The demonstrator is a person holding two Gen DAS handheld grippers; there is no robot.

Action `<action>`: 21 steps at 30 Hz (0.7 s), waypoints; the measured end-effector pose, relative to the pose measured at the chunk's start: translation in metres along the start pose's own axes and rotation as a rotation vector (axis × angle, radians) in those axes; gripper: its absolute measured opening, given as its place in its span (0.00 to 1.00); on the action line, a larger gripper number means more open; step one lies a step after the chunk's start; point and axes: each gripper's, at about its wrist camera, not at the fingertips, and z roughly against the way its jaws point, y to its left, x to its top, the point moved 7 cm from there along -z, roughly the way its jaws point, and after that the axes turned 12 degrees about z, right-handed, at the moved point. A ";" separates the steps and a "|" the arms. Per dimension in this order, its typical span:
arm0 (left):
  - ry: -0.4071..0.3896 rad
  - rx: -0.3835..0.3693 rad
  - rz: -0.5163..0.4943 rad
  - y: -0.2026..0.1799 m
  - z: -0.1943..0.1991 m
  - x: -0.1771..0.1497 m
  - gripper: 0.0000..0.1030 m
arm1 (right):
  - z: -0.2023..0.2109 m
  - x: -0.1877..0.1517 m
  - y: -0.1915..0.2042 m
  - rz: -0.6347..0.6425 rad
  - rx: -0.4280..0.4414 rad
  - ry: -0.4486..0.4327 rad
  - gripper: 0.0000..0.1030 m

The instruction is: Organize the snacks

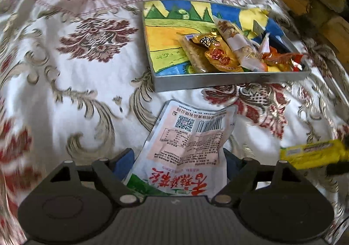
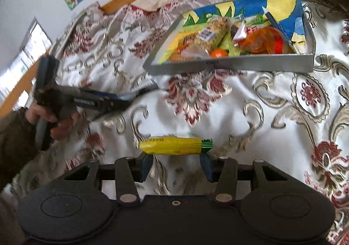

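My right fingers [image 2: 176,166] grip the yellow bar [image 2: 174,147] by its ends — bound for the tray [image 2: 240,64]. My left fingers [image 1: 178,164] stand wide around the white packet [image 1: 187,142] — whether they pinch it, I cannot tell.

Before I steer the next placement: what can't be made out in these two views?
- Left wrist view: the white packet covers the blue pads, so contact is unclear.
- Left wrist view: the yellow bar runs off the right edge, blurred.
- Right wrist view: snacks piled in the tray hide one another; labels blurred.
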 end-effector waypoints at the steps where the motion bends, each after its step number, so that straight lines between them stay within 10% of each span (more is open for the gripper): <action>1: -0.008 0.001 0.016 -0.004 0.004 -0.004 0.83 | -0.002 -0.002 0.000 0.014 -0.010 0.007 0.48; 12: -0.063 0.043 0.057 -0.041 0.028 -0.053 0.84 | -0.016 -0.026 0.008 0.120 -0.061 0.059 0.50; 21: -0.070 0.131 -0.079 -0.060 0.017 -0.075 0.91 | -0.018 -0.026 0.013 0.218 -0.109 0.039 0.73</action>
